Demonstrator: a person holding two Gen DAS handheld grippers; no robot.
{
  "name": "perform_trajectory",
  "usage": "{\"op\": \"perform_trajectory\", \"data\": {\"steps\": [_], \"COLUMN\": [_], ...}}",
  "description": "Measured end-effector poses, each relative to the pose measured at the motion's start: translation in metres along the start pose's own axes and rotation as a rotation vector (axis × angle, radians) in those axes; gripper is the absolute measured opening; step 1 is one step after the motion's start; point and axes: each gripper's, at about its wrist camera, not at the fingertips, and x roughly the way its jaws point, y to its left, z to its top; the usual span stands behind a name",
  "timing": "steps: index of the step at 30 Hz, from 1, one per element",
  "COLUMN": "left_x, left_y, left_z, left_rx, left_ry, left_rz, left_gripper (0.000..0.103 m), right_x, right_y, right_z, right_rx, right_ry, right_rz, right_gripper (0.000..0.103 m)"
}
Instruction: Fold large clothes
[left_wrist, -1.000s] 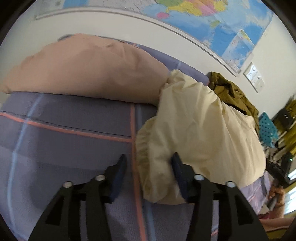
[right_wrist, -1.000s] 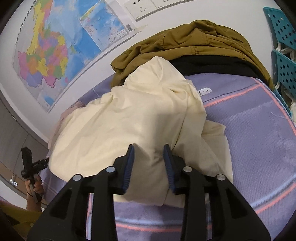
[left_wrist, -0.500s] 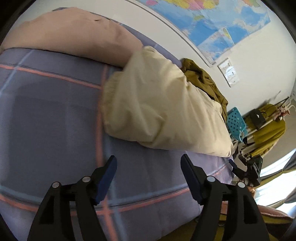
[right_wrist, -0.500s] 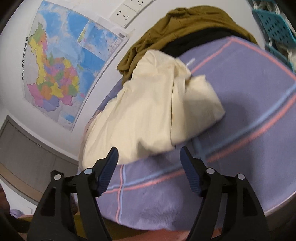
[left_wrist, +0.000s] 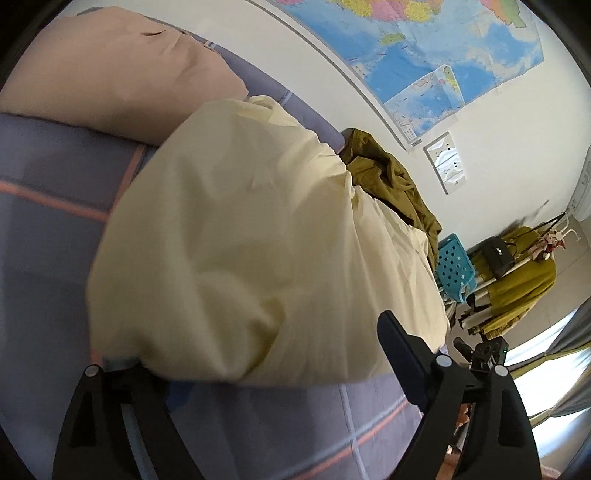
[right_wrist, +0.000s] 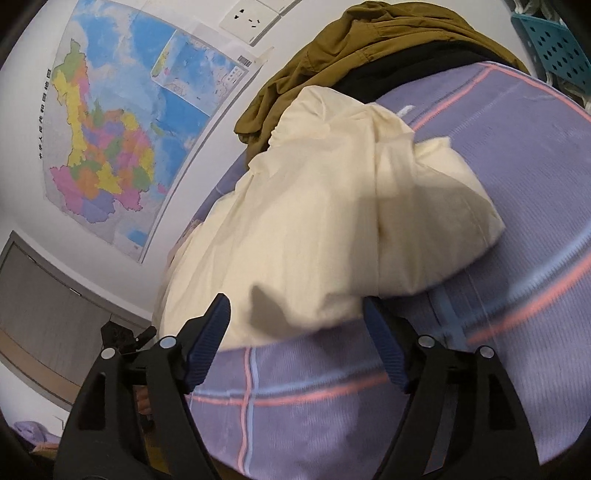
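Tools angled down, jaws wide, over cream garment (left_wrist: 258, 236)

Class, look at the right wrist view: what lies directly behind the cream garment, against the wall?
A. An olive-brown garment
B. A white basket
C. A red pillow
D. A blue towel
A: the olive-brown garment is bunched up behind the cream garment, just under the wall socket.

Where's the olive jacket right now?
In both wrist views the olive jacket lies bunched against the wall, behind the cream garment, below the wall socket.
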Motion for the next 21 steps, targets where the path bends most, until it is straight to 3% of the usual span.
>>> {"op": "perform_trajectory", "data": {"steps": [4,15,19,21], "left_x": [0.010,0.015,0.020,0.022], "left_y": [-0.003,-0.003,-0.008,-0.008], "left_z": [0.009,0.016,0.019,0.020], "left_rx": [-0.003,0.003,0.027,0.031], "left_ry": [-0.013,-0.009,-0.006,-0.005], "left_rz": [0.030,0.050,0.082,0.091], "left_gripper": [0.087,0.087,0.087,0.087], "right_x": [0.010,-0.009,0.015,0.025], "right_y": [0.002,-0.007,0.001,0.005], "right_z": [0.008,0.000,0.018,0.024], "right_rx": [0.030,0.079,0.036,0.019], "right_ry": [-0.043,-0.037,-0.063,-0.081], "right_rz": [-0.031,-0.166,-0.190,-0.208], "right_gripper": [0.077,0.078,0.095,0.097]}}
